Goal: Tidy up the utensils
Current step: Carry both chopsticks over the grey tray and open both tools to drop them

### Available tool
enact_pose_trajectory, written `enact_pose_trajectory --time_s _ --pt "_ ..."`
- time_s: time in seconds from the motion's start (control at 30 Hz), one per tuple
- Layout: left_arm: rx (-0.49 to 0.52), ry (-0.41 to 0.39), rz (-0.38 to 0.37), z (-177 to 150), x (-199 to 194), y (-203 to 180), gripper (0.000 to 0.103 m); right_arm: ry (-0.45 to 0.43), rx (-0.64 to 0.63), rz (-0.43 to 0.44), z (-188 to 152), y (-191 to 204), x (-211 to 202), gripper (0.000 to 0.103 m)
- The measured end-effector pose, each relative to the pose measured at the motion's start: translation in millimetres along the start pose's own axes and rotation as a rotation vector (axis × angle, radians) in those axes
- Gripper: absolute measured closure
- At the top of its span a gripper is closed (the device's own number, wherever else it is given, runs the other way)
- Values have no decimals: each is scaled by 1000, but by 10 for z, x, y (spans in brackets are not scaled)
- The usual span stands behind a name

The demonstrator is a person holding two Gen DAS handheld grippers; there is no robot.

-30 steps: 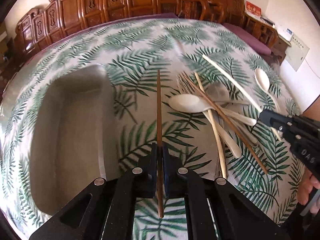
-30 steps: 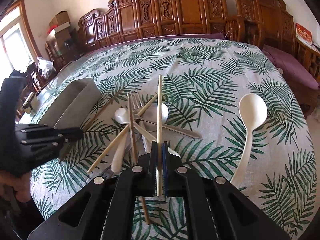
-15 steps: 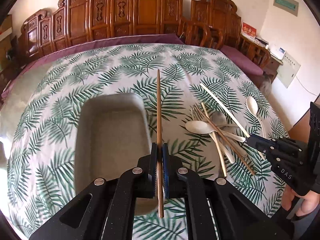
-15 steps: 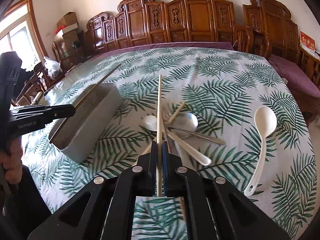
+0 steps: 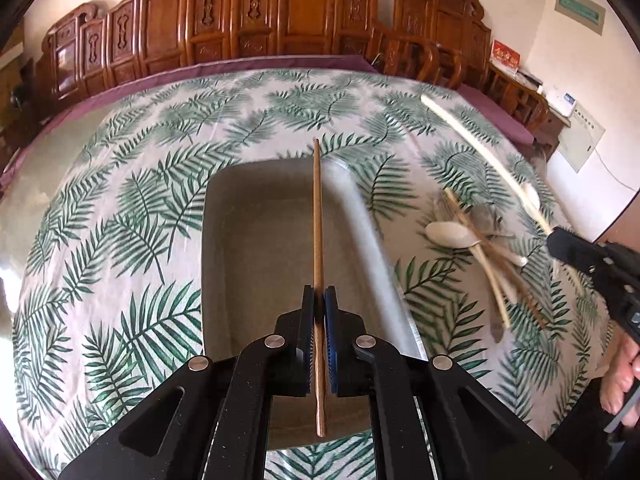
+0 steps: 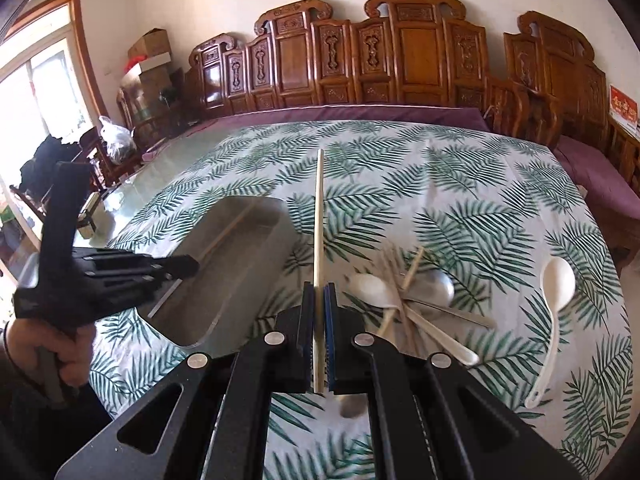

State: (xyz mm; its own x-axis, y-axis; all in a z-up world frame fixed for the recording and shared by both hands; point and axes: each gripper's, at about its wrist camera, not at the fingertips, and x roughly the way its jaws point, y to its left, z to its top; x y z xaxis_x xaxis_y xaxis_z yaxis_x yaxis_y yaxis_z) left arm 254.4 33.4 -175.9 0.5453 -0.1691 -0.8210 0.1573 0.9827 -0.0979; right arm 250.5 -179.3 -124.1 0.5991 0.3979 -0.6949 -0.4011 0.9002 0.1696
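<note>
Palm-leaf tablecloth (image 5: pixel 120 208), carved wooden benches (image 6: pixel 400 60) at 12. My left claw (image 5: pixel 319 300) clamps brown chopstick (image 5: pixel 317 216) over grey tray (image 5: pixel 248 240); right claw (image 6: pixel 319 296) clamps pale chopstick (image 6: pixel 319 208). Utensil pile (image 6: pixel 404 300) at 3, open cloth beyond.

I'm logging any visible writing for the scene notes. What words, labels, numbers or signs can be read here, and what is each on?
Nothing can be read in either view.
Red card with gold characters by the right wall: too blurred.
Green rectangular wall sign: too small.
Pale squared wall panel: only lines, no legible text.
Marking on the black right tongs' body: cut off, unreadable.
Brown cardboard boxes in the corner: no print made out.
</note>
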Motion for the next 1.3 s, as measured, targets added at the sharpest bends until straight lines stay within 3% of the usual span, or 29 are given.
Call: enact_pose_trajectory --time_s 0.3,0.5,0.67,0.73,0.9,1.2,1.3 --pt "-27 71 -28 -105 188 177 99 30 -16 11 12 297 121 97" --pt "-31 69 -34 -112 153 217 99 51 -23 13 -14 455 193 97" --pt "-44 22 -41 -57 3 274 96 62 -31 25 21 583 261 97" --pt "-44 -6 -33 -27 -86 305 85 70 -30 28 30 642 303 97" --pt "-51 -61 -12 30 -261 427 78 104 -12 51 28 767 464 97" --pt "-86 -144 31 123 -522 683 57 159 11 79 68 979 845 97" --pt "-97 -157 40 143 -570 745 55 188 16 76 50 1022 980 97"
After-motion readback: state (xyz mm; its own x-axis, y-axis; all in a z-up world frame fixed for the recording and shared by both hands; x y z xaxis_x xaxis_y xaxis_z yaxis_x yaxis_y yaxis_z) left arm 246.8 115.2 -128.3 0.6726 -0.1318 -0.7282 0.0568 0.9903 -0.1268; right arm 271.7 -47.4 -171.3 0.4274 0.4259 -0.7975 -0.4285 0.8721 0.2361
